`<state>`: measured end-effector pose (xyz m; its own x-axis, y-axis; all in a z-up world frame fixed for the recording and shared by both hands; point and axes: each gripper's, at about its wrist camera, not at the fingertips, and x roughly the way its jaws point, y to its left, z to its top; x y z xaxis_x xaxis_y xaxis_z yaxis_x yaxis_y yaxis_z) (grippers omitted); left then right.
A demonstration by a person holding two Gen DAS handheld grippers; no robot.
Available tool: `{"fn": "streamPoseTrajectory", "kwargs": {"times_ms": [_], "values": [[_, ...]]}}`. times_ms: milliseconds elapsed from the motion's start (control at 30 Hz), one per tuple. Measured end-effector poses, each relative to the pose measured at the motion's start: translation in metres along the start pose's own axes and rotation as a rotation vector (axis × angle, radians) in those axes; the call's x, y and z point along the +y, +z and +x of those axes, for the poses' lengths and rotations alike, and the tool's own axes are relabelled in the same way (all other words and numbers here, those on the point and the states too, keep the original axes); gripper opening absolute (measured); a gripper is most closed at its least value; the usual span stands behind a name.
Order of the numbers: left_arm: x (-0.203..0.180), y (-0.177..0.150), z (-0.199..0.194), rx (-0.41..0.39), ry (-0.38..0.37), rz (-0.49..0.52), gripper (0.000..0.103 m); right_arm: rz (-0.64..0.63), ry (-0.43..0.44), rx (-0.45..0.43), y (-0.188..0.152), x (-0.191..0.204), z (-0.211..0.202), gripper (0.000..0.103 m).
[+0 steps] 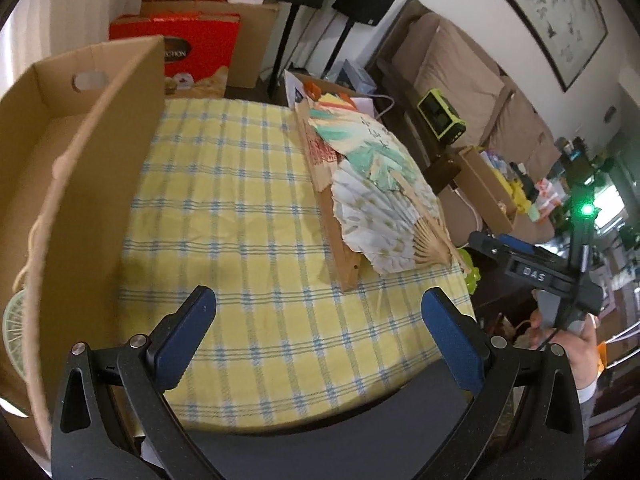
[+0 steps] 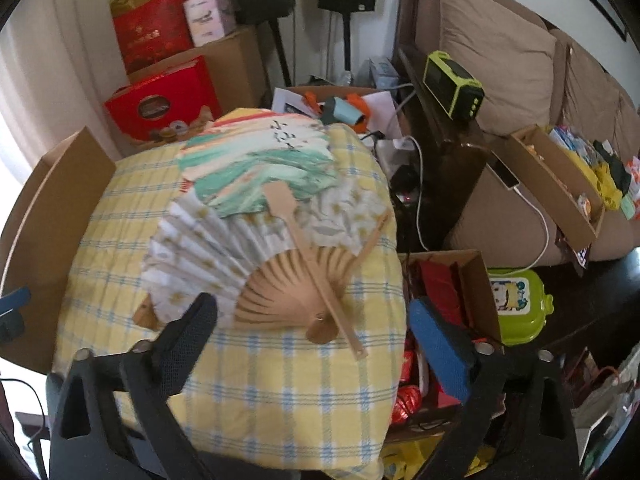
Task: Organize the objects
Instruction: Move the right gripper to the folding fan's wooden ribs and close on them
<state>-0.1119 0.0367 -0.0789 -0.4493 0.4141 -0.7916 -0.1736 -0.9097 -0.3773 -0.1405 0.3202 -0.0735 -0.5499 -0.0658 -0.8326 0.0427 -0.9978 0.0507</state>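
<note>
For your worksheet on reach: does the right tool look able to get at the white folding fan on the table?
Probably yes. The right tool is open and empty just short of the white folding fan, which lies topmost on the table; nothing blocks it.

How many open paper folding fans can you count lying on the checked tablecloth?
2. The white fan lies spread nearest the right gripper; the green-painted fan lies behind it, partly overlapped. Reddish slats under them may belong to a third, mostly hidden.
</note>
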Motion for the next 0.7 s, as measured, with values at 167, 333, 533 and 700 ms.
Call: {"fn": "streamPoseTrajectory", "kwargs": {"times_ms": [167,333,533,700], "values": [[-0.007,0.0,0.016,0.029,-0.008,0.012,0.103,0.028,-0.006,0.015,-0.004,-0.02,0.02,0.074],[-0.014,0.002,0.03,0.051,-0.019,0.016,0.103,0.032,0.008,0.048,-0.01,-0.03,0.033,0.062],[-0.028,-0.002,0.047,0.084,-0.026,0.044,0.103,0.021,0.04,0.076,-0.014,-0.028,0.042,0.053],[-0.036,-0.008,0.057,0.11,-0.037,0.052,0.103,0.032,0.086,0.105,-0.016,-0.03,0.051,0.042]]}}
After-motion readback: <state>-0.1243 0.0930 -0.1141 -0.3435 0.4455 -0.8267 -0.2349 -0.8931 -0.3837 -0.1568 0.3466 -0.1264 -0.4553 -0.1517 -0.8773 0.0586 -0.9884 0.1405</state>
